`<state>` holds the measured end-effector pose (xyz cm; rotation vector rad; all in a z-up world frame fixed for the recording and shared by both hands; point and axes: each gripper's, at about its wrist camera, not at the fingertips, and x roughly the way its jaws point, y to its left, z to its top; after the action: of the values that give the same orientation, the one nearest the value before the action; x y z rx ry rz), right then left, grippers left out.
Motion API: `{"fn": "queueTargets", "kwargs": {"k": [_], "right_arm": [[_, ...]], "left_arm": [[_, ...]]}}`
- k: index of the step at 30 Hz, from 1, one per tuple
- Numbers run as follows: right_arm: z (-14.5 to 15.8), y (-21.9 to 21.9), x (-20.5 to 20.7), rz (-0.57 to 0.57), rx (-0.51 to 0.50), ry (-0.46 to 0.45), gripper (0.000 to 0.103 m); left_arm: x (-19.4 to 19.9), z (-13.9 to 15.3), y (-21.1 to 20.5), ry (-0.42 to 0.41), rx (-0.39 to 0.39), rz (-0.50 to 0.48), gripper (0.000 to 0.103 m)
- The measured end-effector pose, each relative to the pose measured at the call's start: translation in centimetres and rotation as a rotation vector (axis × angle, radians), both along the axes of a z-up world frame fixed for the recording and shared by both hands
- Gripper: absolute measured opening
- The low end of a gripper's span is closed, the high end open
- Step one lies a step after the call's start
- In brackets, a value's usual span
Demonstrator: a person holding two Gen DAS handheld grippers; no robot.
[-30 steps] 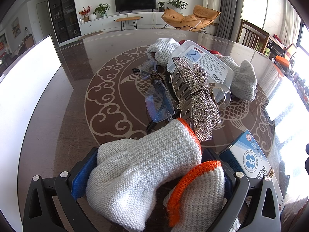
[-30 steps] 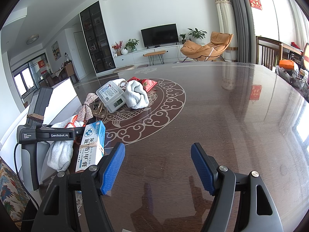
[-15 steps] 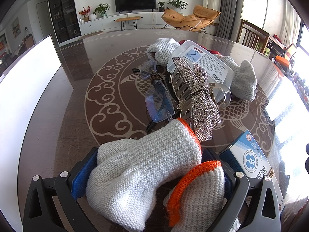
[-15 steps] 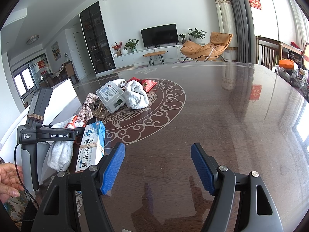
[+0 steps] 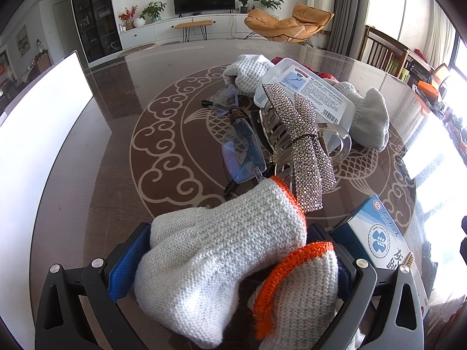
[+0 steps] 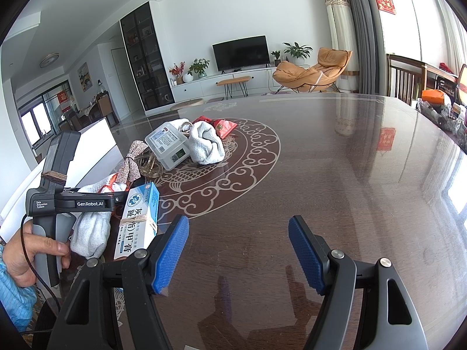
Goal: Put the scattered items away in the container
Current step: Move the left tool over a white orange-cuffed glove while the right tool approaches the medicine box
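Note:
A pair of white knitted gloves with orange cuffs lies between the wide-apart blue pads of my left gripper, which is open. A hand holds that gripper's handle. Beyond the gloves lie blue-lensed glasses, a rhinestone bow hair claw, a clear labelled plastic box and more white gloves. A blue-and-white medicine box sits to the right of the gloves. My right gripper hovers open over bare table, holding nothing. A white container wall stands at the left.
A red pouch and a bead bracelet lie behind the plastic box. The dark glossy table stretches wide to the right. Clutter and chairs line its far right edge.
A hand has come in from the lower left and closed around the left gripper's handle. The objects and both grippers have stayed put.

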<state>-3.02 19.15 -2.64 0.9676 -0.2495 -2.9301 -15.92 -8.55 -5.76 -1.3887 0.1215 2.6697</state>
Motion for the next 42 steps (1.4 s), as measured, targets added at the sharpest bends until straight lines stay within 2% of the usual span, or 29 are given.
{"fn": "queueTargets", "kwargs": {"k": [3, 8, 11, 15, 25, 32, 42], "right_arm": [[0.0, -0.2, -0.1, 0.003, -0.001, -0.001, 0.073], [-0.1, -0.3, -0.2, 0.0, 0.003, -0.002, 0.073], [-0.1, -0.2, -0.2, -0.002, 0.001, -0.004, 0.073], [-0.1, -0.2, -0.2, -0.003, 0.001, -0.005, 0.073], [-0.2, -0.3, -0.3, -0.002, -0.004, -0.004, 0.073], [-0.3, -0.3, -0.4, -0.001, -0.005, -0.001, 0.073], [-0.3, -0.3, -0.4, -0.002, -0.007, 0.0, 0.073]], "left_arm": [[3.0, 2.7, -1.3, 0.1, 0.021, 0.039, 0.103], [6.6, 6.0, -2.4, 0.166, 0.031, 0.047, 0.103], [7.2, 6.3, -2.0, 0.118, 0.052, 0.046, 0.103], [7.7, 5.0, -0.2, 0.047, 0.064, 0.045, 0.103], [8.4, 3.2, 2.8, -0.014, 0.041, 0.067, 0.103], [8.2, 2.5, 2.5, -0.035, 0.039, 0.092, 0.103], [7.7, 0.3, 0.5, -0.115, 0.101, 0.139, 0.103]]}}
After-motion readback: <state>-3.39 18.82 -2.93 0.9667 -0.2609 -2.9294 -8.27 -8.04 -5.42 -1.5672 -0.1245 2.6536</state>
